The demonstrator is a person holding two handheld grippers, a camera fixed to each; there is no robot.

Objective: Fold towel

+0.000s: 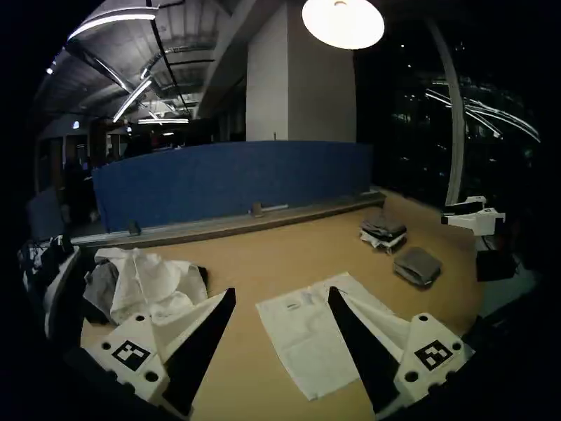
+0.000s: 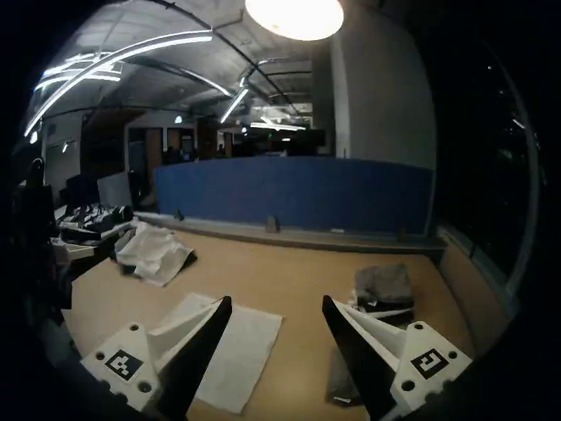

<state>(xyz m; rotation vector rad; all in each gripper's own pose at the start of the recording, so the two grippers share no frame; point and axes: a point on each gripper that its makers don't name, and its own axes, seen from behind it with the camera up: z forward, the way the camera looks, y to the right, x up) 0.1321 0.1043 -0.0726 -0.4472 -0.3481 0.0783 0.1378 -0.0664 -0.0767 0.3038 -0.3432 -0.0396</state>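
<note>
Lying flat, a towel [image 1: 308,333] occupies the office desk [image 1: 280,249] (left tongs [image 1: 281,288], right tongs [image 2: 276,298] apart).

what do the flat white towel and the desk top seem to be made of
Flat white towel: thin woven cloth, matte, lying limp and flat; probably cotton. Desk top: smooth tan wood-look board with a soft sheen, likely laminate or veneer.

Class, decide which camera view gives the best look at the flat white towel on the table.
The left gripper view: the towel lies spread out, better lit, with most edges visible. The right gripper view shows it darker, its left part hidden behind the right claw.
</note>
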